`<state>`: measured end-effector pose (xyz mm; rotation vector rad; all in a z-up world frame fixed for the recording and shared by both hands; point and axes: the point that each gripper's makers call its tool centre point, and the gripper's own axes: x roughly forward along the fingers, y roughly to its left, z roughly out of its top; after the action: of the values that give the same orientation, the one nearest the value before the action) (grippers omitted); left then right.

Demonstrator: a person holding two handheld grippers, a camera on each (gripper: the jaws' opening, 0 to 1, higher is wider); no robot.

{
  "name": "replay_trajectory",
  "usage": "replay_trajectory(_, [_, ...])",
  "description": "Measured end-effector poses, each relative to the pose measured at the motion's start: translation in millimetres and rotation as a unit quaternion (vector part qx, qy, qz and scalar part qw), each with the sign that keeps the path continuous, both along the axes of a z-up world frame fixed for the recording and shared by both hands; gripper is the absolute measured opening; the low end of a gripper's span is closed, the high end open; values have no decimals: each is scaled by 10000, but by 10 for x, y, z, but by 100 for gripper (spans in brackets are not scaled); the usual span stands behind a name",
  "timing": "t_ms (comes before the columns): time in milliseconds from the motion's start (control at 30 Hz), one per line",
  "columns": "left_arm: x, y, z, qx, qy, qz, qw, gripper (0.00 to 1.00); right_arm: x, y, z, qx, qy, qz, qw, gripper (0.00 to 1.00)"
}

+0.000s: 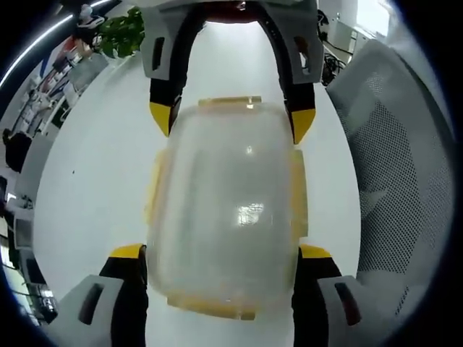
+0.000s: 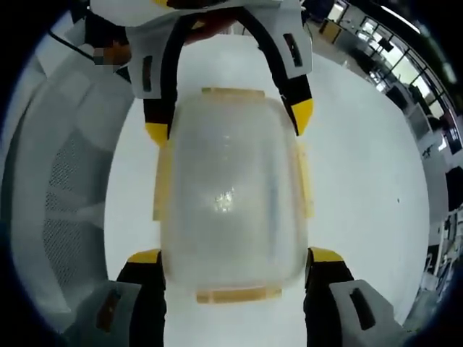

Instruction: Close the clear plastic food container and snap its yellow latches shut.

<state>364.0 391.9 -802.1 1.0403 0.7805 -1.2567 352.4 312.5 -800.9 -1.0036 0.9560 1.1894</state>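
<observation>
Left gripper view: container lies between both grippers' wide-open fingers, neither gripping (lid on). Press the six o'clock latch squarely down.

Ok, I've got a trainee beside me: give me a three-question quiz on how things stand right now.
1. True or false: the lid lies on the clear container.
2. Where do the left gripper and right gripper stand? A) both at one end B) at opposite ends, facing each other C) both lifted away
3. What colour are the latches?

Key: 1 true. 2 B: each view shows its own jaw tips at the near end and the other gripper's at the far end. 3 yellow.
</observation>
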Motion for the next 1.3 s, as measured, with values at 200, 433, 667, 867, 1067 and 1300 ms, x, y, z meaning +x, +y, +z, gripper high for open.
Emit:
replay_trajectory(200, [104,9,-80,225,-267,-48,9994,84,87,27,4,114,13,-89,9999,79])
replay_trajectory(433, [133,-35,-23,-7,-17,59,10000,84,131,-16,13,34,131,-41,9999,78])
replay_trajectory(667, [236,-72,-8,-36,-22,151,9999,84,256,-56,11,-51,121,113,9999,78])
replay_trajectory(867, [318,-89,-7,-35,-41,154,9999,84,354,-80,8,-102,98,230,9996,78])
replay_trajectory(1067, [409,-101,-4,-51,-26,161,9999,84,439,-99,14,-98,110,234,9996,78])
replay_trajectory(1300, [487,-117,-1,-62,-44,125,9999,84,514,-113,6,-83,92,183,9998,79])
